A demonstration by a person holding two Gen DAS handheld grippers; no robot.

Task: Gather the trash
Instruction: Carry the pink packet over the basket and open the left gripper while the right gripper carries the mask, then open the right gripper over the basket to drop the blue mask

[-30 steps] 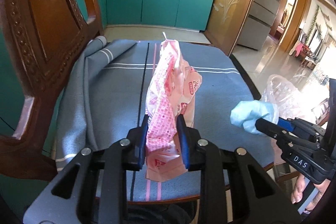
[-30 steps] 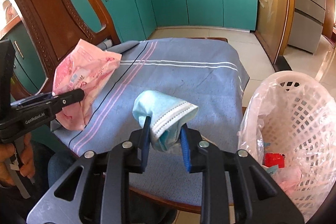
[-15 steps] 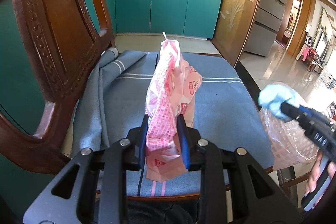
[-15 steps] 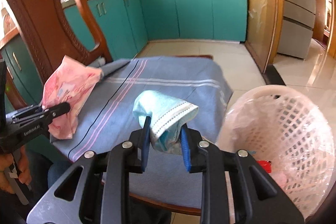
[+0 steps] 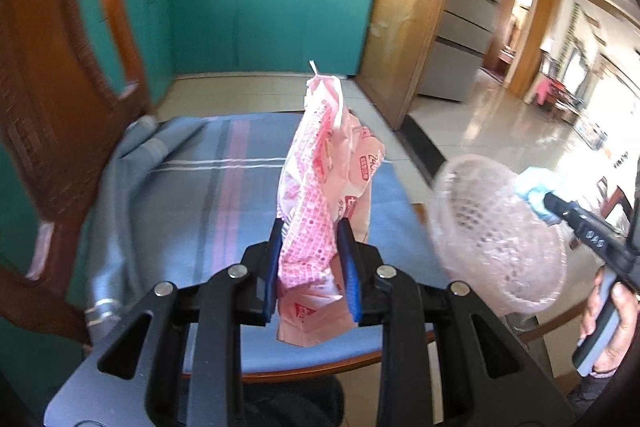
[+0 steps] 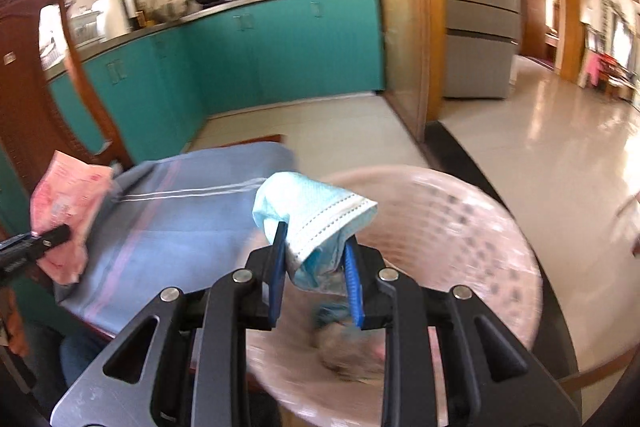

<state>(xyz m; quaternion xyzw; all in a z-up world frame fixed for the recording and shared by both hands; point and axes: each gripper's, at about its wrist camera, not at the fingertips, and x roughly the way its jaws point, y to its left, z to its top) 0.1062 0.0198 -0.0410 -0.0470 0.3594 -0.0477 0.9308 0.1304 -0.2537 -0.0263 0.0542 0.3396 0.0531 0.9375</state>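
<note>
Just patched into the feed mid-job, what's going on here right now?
A person is collecting trash with tongs in each hand. The left tongs are shut on a crumpled pink wrapper above the cloth-covered chair seat. The right tongs are shut on a light blue face mask, held over the lined pink wastebasket, not yet dropped.

right gripper (image 6: pixel 314 251): w/ blue mask (image 6: pixel 316 211), moved off cloth to over basket (image 6: pixel 480 227)
left gripper (image 5: pixel 310 251): w/ pink wrapper (image 5: pixel 324 187), lifted slightly
</note>
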